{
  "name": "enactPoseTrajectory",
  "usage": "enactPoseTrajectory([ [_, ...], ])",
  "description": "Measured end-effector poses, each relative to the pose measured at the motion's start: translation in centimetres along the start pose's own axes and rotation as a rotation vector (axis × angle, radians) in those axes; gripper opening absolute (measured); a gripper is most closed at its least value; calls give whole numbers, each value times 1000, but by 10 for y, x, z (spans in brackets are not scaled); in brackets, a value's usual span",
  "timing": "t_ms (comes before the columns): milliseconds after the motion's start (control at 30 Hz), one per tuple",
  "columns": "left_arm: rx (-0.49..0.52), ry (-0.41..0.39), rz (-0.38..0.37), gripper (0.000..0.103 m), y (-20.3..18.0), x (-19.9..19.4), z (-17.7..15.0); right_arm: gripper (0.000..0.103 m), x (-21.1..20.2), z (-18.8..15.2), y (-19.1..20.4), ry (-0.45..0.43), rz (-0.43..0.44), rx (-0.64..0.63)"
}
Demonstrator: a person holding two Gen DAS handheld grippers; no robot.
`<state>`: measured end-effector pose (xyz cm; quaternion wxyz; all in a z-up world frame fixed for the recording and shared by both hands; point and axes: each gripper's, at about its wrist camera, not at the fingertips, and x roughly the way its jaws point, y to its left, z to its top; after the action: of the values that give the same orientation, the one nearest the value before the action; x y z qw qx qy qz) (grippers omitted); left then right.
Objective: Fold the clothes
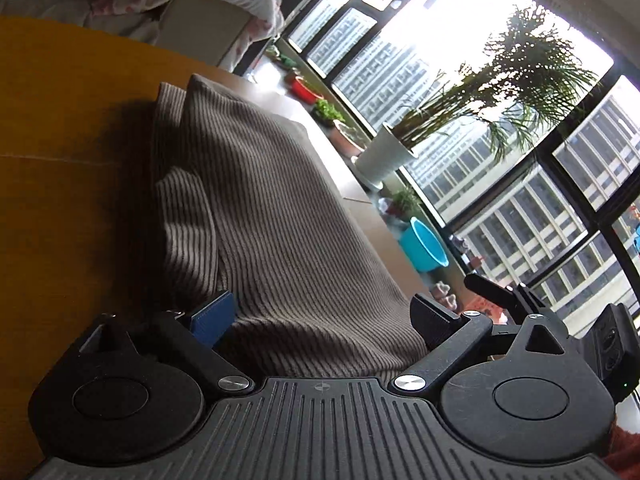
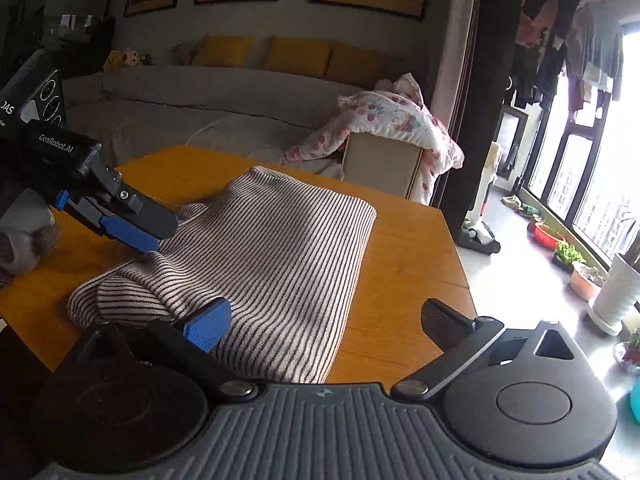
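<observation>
Both pairs of jaws stand wide apart, and neither has hold of anything. On the right gripper (image 2: 324,322) the blue-padded finger sits over the near edge of the striped sweater (image 2: 276,256) while the black finger hangs above bare wood, so only the garment's near corner lies between them, unpinched. From its own camera the left gripper (image 1: 322,318) shows the same spread — the knit fabric (image 1: 272,216) fills the gap between its fingers, but the pads do not press on it. In the right wrist view the left gripper (image 2: 154,228) comes in from the left edge, its tips just above the sweater's far left side near a rolled sleeve; whether they touch the cloth I cannot tell.

That sweater, brown and cream in narrow stripes, lies folded into a rough rectangle on the orange wooden table (image 2: 404,240), with a bunched sleeve at its near left corner. Behind the table runs a grey sofa (image 2: 168,108) with yellow cushions, and a flowered quilt (image 2: 384,124) is draped over a box beside it. By the window stand a white pot with a palm (image 1: 382,156) and a turquoise basin (image 1: 424,250) — both on the floor, well apart from the table
</observation>
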<state>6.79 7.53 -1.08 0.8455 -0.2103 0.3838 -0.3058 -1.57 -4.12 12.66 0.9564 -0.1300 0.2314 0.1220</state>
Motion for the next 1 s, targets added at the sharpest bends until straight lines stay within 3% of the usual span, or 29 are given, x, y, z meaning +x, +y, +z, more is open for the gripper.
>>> enactPoseTrajectory([
  [33, 25, 9, 26, 98, -5, -1, -2, 82, -3, 3, 0, -4, 28, -24],
  [100, 65, 35, 92, 100, -13, 1, -6, 67, -3, 6, 13, 9, 115, -116],
  [200, 128, 42, 162, 100, -17, 3, -18, 67, -4, 11, 33, 29, 246, -255],
  [267, 140, 43, 184, 100, -21, 1, -19, 68, 2, 6, 50, 61, 275, -359],
  [400, 166, 33, 227, 100, -28, -1, -19, 83, 12, -7, 67, 106, 277, -468],
  [567, 214, 15, 276, 100, -37, -3, -17, 84, 15, -13, 73, 88, 241, -472],
  [600, 228, 13, 282, 100, -40, -3, -17, 80, 15, -14, 75, 84, 233, -473],
  [700, 265, 6, 299, 100, -47, -4, -15, 69, 19, -14, 72, 93, 217, -431],
  [800, 285, -3, 308, 100, -50, -10, -14, 66, 23, -11, 68, 121, 227, -374],
  [1000, 397, -31, 298, 102, -54, -41, -12, 65, 52, 11, 11, 284, 374, 74],
])
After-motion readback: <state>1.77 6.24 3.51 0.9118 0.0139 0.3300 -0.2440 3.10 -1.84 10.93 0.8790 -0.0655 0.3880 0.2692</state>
